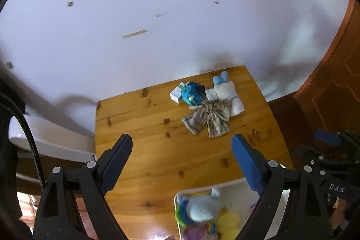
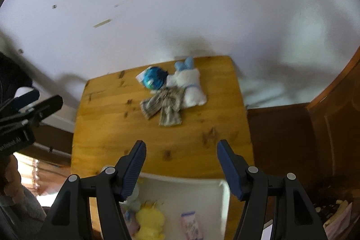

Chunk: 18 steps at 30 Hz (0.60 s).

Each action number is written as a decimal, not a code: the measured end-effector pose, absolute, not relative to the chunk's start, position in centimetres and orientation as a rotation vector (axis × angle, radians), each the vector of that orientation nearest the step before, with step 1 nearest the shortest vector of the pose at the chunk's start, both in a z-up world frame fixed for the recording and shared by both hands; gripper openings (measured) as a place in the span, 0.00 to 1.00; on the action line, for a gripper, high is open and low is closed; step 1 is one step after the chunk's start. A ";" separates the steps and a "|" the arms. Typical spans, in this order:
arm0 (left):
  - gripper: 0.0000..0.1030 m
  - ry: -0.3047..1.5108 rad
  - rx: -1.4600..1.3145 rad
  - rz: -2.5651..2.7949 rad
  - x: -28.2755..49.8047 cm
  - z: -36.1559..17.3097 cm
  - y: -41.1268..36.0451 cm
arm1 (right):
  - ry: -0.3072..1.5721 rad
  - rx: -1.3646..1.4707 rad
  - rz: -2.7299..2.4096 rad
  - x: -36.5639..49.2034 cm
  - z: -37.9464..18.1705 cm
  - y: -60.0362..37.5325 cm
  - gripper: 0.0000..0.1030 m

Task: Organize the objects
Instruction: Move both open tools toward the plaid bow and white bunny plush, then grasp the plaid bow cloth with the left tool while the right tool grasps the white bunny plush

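Toys and small items, a plaid bow [image 1: 208,117], a blue ball [image 1: 194,93], a white plush with blue ears [image 1: 227,91] and small white boxes [image 1: 176,95], cluster near the wooden table's [image 1: 139,127] far right corner by the white wall [image 1: 157,15], leaving bare wood on the left and front. Left gripper [image 1: 181,145] and right gripper [image 2: 181,150] hang over that bare wood, jaws apart and empty. At the near edge a white bin [image 2: 182,192] holds a yellow plush [image 2: 149,222] and other blurred, cut-off things.

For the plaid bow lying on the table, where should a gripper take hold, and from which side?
Probably at the plaid bow's centre knot, coming from above: it lies flat on the table, and the knot is its only raised, narrow part. Close across the knot, clear of the blue ball and white plush touching its far side.
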<state>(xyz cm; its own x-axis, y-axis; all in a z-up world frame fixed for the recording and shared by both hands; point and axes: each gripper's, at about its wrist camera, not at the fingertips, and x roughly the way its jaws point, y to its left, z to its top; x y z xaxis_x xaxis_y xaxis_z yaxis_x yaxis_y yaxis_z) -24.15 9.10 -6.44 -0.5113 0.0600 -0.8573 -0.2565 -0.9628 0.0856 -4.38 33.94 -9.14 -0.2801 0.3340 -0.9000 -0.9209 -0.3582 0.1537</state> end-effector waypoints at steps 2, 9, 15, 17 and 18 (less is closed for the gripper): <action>0.89 0.286 -1.460 2.550 -26.0 -7.4 9.4 | 0.903 -1.017 1.762 -4.9 -9.9 36.0 0.64; 0.89 0.199 -1.541 2.490 -32.6 -13.2 10.9 | 0.951 -1.001 1.731 -6.8 -13.3 42.4 0.64; 0.89 -0.014 -1.701 2.422 -37.2 -20.2 11.6 | 1.010 -0.953 1.714 -7.9 -17.8 47.3 0.64; 0.89 -0.135 -1.781 2.377 -38.4 -22.9 11.4 | 1.058 -0.939 1.708 -8.0 -19.5 48.6 0.64; 0.89 -0.205 -1.821 2.349 -38.9 -24.3 11.2 | 1.084 -0.932 1.698 -8.0 -20.6 49.3 0.64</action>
<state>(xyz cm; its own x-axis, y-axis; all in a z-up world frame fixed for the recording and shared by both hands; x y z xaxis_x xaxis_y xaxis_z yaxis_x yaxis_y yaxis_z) -38.91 11.18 -24.33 -0.2445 0.2113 -0.9463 -0.0444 -0.9774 -0.2068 -8.05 49.27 -20.63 -0.3216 0.2811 -0.9042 -0.9384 -0.2218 0.2648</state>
